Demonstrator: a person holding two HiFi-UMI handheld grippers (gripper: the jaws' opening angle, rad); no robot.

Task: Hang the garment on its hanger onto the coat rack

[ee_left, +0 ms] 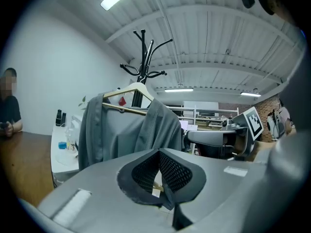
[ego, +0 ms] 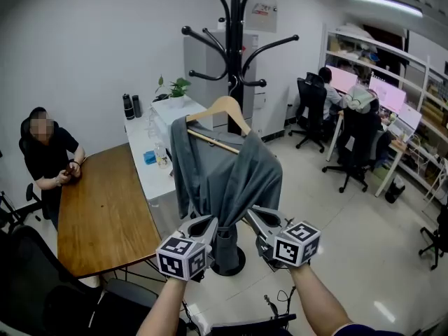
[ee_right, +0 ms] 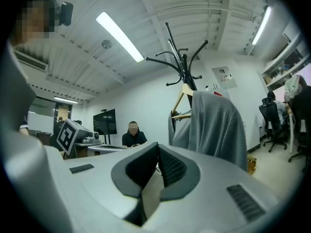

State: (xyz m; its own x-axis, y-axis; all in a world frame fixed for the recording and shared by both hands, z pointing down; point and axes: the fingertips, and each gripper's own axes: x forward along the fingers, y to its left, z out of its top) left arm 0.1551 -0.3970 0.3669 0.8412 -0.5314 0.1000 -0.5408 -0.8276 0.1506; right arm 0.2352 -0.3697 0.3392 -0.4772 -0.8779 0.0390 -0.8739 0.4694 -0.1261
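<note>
I'm looking into an office. At the right, people sit in wheeled office chairs [ego: 353,138] before lit monitors [ego: 390,94], with loaded shelving [ego: 381,51] above them. A long wooden table [ego: 105,215] seats another person [ego: 47,156]. A coat rack [ego: 234,54] stands in the middle, and strip lights [ee_right: 119,35] run overhead.

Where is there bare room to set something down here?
Wooden table: bare between the seated person and the white counter. Floor: open between coat rack and office chairs. White counter: crowded with bottles and a plant.
</note>
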